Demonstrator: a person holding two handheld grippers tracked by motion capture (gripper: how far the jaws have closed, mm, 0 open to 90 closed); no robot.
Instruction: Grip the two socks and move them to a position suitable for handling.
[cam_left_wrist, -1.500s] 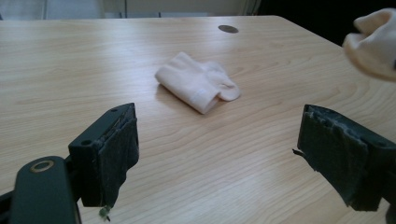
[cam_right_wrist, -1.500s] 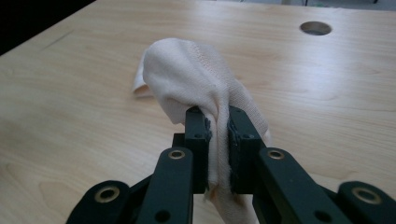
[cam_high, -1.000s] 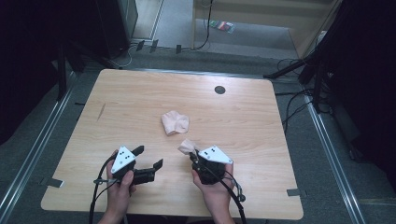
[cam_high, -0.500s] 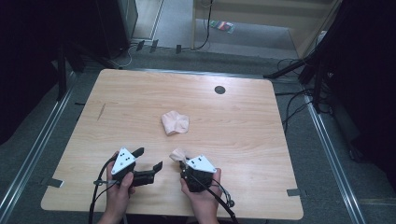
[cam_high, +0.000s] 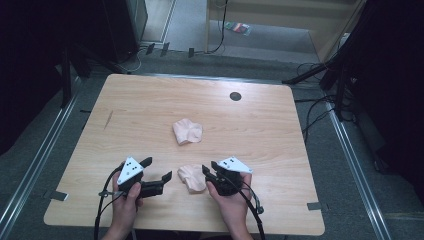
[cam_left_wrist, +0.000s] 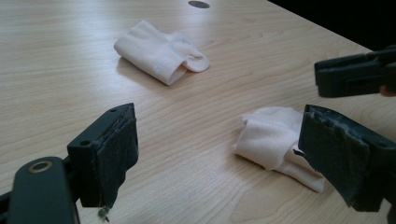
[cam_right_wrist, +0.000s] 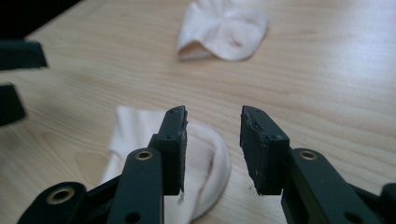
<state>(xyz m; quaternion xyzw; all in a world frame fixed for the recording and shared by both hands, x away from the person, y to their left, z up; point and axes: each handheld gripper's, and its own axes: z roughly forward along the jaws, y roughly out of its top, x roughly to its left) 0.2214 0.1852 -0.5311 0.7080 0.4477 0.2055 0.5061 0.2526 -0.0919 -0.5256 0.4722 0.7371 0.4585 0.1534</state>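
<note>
Resting on a pale wooden table (cam_high: 280, 130) above grey floor are 2 folded cream socks.
Both jaws are gaping: the left gripper (cam_high: 159, 175) and right gripper (cam_high: 208, 171) are flanking the near sock (cam_high: 191, 178); the far sock (cam_high: 187, 131) is lying mid-table.

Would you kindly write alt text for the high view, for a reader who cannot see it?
A person's two hands hold black grippers low over a wooden table, with a folded pale sock lying between the left gripper and the right gripper. A second folded sock lies farther up, near the table's middle.
</note>
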